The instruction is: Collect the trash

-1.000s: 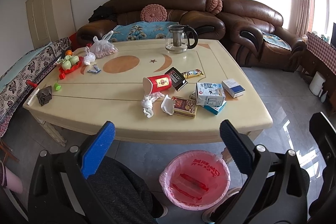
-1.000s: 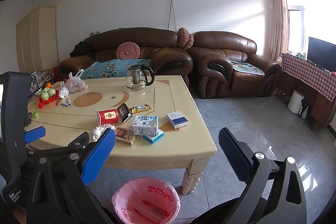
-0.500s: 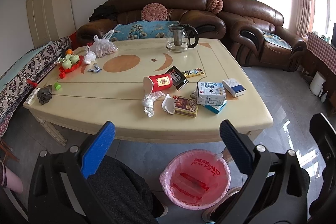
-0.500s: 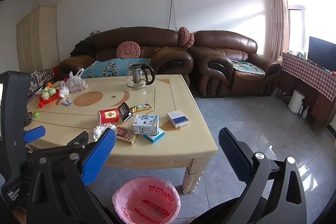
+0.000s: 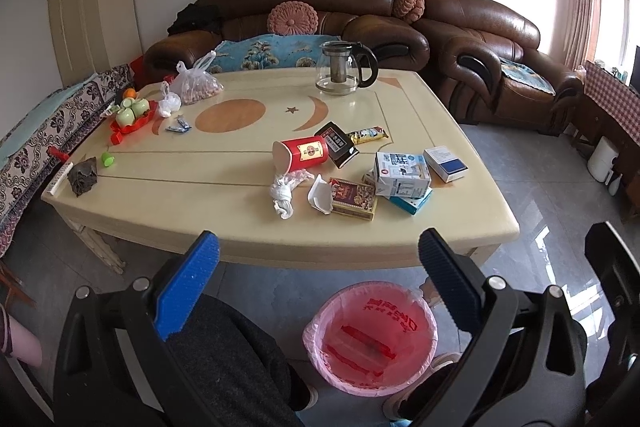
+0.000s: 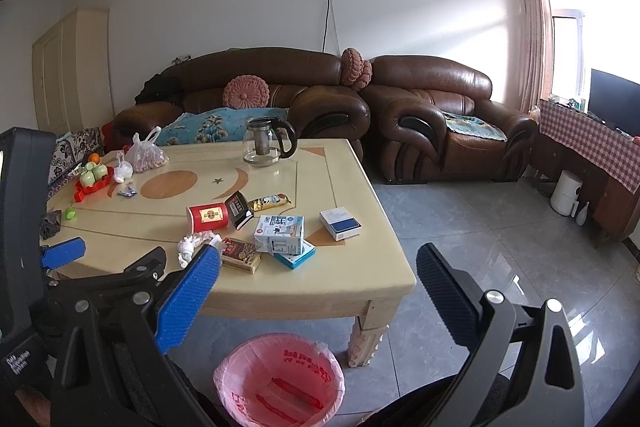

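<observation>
Fingers of the left gripper [image 5: 318, 263] and right gripper [image 6: 318, 277] are gaping empty, so we are aiming first for the crumpled tissue [image 5: 285, 189] nearest the pink-lined bin [image 5: 370, 337].

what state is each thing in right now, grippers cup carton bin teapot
left gripper: open, empty
right gripper: open, empty
red paper cup: tipped on its side on the table
milk carton: lying on its side
trash bin: on the floor, pink liner, open top
glass teapot: upright, lid on
</observation>
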